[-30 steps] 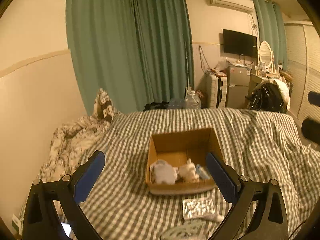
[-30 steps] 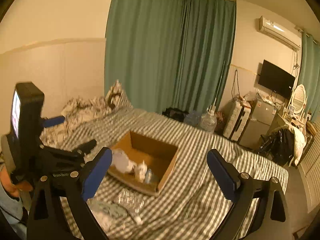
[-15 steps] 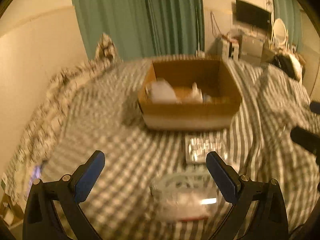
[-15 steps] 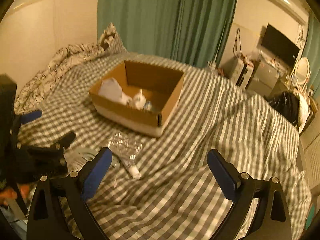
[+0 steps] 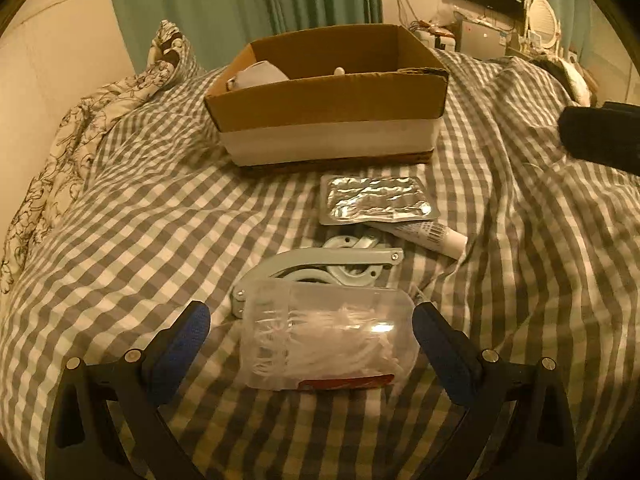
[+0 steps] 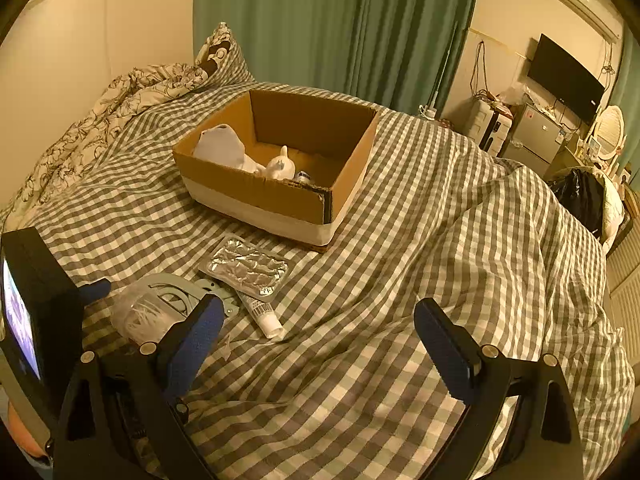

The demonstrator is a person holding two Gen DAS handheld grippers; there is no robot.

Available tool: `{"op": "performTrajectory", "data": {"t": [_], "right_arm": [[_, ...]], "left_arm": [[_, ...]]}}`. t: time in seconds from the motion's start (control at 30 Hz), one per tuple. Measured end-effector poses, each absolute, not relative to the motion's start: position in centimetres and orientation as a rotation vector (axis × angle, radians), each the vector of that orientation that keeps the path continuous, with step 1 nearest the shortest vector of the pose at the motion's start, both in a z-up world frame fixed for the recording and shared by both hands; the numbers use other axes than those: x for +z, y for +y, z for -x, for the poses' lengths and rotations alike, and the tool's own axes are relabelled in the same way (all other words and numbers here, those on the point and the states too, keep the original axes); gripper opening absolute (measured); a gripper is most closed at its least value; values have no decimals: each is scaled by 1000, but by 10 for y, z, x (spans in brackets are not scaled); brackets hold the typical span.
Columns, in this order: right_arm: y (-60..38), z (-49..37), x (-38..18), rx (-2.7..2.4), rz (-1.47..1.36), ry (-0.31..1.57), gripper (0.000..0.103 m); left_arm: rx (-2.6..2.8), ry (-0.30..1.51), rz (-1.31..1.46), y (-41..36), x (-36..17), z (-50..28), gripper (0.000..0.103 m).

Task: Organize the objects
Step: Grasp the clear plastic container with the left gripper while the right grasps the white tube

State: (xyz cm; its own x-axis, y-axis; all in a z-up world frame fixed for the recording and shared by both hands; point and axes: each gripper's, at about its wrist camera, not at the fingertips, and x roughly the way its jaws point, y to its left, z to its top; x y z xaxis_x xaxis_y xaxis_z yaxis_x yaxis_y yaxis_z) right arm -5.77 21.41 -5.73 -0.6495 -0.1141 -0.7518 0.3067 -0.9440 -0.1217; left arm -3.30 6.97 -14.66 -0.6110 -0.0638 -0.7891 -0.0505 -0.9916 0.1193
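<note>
An open cardboard box [image 5: 332, 96] [image 6: 256, 196] sits on the checked bedspread with a few white items inside. In front of it lie a foil blister pack [image 5: 376, 200] [image 6: 245, 266], a small white tube [image 5: 428, 235] [image 6: 262, 316], a grey metal hinged piece [image 5: 320, 266] [image 6: 176, 292] and a clear plastic jar of white sticks [image 5: 326, 344] [image 6: 138, 316] on its side. My left gripper [image 5: 310, 326] is open, its fingers either side of the jar without touching it. To the right of these things, over bare bedspread, my right gripper [image 6: 318, 330] is open and holds nothing.
A floral quilt and pillow [image 6: 120, 96] are bunched at the bed's left against the wall. Green curtains [image 6: 340, 28] hang behind the bed. A television [image 6: 564, 76], small fridge and dresser stand at the right. The left gripper's body and screen [image 6: 28, 312] fill the right view's left edge.
Both grippers have come down and forward towards the bed. The left one has closed in on the jar, which now lies between its open fingers. Nothing has been grasped.
</note>
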Motion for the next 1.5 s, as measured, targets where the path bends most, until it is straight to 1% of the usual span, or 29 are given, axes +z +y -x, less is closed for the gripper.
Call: {"op": "performTrajectory", "data": {"t": [0.17, 0.3, 0.37, 0.4, 0.43, 0.57, 0.63, 0.87, 0.93, 1.0, 1.03, 1.1, 1.13, 1.17, 1.23, 1.27, 1.3, 1.37, 1.5], "right_arm": [[210, 64, -64, -2620, -1201, 355, 96], [207, 69, -67, -2613, -1214, 358, 96], [206, 72, -69, -2607, -1216, 360, 96], [205, 75, -71, -2600, -1222, 364, 96], [204, 77, -73, -2597, -1229, 368, 96], [199, 89, -84, -2572, -1261, 385, 96], [194, 98, -92, -2549, -1282, 403, 96], [177, 131, -132, -2442, -1438, 453, 96], [172, 138, -146, -2398, -1485, 472, 94], [166, 143, -161, -2339, -1539, 483, 84], [165, 145, -167, -2318, -1562, 484, 80], [160, 148, -180, -2271, -1608, 502, 67], [159, 148, -184, -2258, -1619, 510, 66], [158, 147, -185, -2255, -1621, 517, 61], [156, 144, -185, -2242, -1606, 524, 47], [155, 141, -183, -2235, -1597, 525, 34], [155, 137, -181, -2234, -1584, 536, 28], [153, 126, -175, -2239, -1556, 571, 24], [159, 103, -151, -2265, -1490, 563, 23]], "left_arm": [[-2830, -214, -1415, 75, -151, 33, 103], [-2824, -307, -1430, 82, -159, 32, 103], [-2841, -303, -1425, 80, -159, 33, 99], [-2847, -306, -1412, 78, -159, 35, 91], [-2855, -309, -1413, 76, -158, 36, 91], [-2883, -207, -1454, 61, -145, 43, 91], [-2894, -157, -1421, 52, -133, 45, 91], [-2903, -94, -1280, 23, -95, 62, 91], [-2903, -82, -1274, 16, -92, 68, 91], [-2896, -57, -1283, 9, -93, 74, 91], [-2893, -47, -1294, 6, -94, 75, 91], [-2890, -26, -1315, 2, -98, 77, 91], [-2887, -22, -1326, 1, -101, 78, 91], [-2883, -17, -1340, 0, -104, 78, 91], [-2878, -3, -1367, -2, -111, 76, 91], [-2876, 3, -1376, -2, -113, 75, 91], [-2876, 7, -1385, -2, -115, 73, 91], [-2884, 8, -1395, 1, -117, 69, 91], [-2902, 10, -1398, 4, -113, 58, 91]]}}
